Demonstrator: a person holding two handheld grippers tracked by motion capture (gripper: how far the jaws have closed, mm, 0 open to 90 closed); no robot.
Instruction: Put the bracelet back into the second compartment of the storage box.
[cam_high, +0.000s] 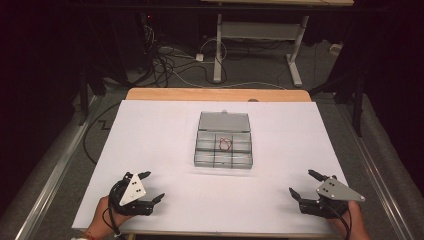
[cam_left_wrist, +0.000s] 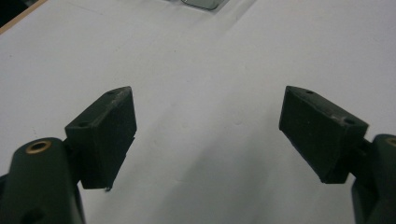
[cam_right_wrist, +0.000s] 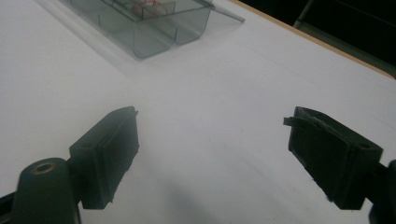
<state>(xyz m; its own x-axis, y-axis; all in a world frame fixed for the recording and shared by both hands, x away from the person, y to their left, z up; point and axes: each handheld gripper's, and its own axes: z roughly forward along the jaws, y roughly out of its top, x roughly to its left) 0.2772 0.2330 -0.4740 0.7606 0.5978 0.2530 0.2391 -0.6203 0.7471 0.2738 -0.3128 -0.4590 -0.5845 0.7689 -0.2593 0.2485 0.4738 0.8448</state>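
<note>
Matte white sheet covers the counter (cam_high: 150, 150); at its middle sits a clear plastic compartment box (cam_high: 223, 145), lid open, holding a red rubber band (cam_high: 225, 144). Left claw (cam_high: 151, 186) and right claw (cam_high: 301, 183), both spread empty, rest well apart from it.
</note>
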